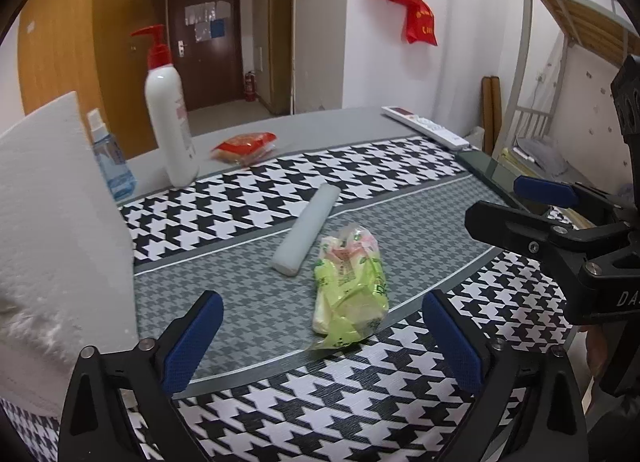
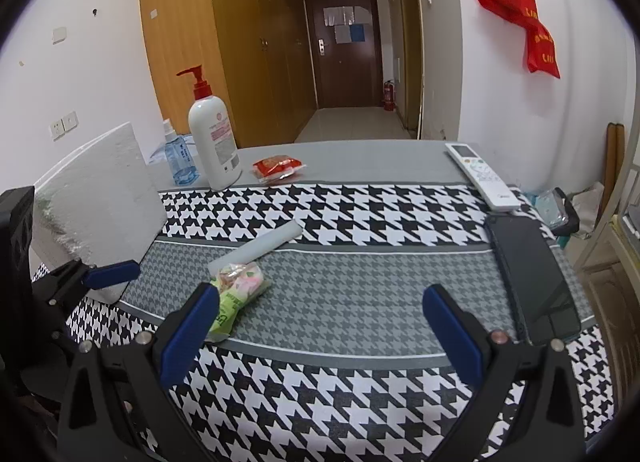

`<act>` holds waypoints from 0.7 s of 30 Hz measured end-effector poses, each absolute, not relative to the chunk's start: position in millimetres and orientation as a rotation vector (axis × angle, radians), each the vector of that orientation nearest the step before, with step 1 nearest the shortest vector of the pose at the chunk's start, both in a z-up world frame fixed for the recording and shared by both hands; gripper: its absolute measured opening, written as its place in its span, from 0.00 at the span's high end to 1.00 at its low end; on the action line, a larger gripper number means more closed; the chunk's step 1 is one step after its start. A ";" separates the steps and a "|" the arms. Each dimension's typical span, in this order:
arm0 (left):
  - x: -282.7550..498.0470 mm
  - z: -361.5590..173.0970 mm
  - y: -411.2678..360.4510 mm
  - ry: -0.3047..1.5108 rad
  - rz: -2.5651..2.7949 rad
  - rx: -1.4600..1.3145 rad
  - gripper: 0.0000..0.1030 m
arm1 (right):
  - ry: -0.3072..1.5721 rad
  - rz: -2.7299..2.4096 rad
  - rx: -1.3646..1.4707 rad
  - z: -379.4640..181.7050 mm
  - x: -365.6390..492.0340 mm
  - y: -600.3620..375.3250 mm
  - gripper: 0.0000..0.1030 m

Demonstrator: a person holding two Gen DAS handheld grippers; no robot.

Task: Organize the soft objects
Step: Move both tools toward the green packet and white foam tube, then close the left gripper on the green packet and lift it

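A green tissue pack [image 1: 350, 286] lies on the houndstooth cloth, just ahead of my open, empty left gripper [image 1: 320, 338]. A white foam stick [image 1: 306, 228] lies touching its far end. A big white foam block [image 1: 56, 246] stands at the left. A red packet [image 1: 245, 146] lies farther back. My right gripper [image 2: 320, 336] is open and empty, with the tissue pack [image 2: 238, 294] by its left finger and the foam stick [image 2: 260, 248] beyond. The foam block [image 2: 96, 206] and red packet [image 2: 278, 168] show there too.
A white pump bottle [image 1: 168, 118] and a blue spray bottle [image 1: 110, 158] stand at the back left. A white remote [image 2: 482, 176] and a dark phone [image 2: 532, 278] lie along the table's right side. A bunk bed frame [image 1: 560, 62] stands to the right.
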State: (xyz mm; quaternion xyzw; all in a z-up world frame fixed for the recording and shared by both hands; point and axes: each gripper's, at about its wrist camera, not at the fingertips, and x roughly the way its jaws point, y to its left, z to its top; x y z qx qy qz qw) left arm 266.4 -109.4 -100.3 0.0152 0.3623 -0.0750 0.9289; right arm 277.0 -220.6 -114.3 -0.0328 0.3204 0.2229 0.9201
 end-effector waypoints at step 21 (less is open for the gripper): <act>299.2 -125.6 -120.8 0.878 -0.173 0.000 0.41 | 0.709 0.458 -0.056 -129.2 288.9 -222.0 0.00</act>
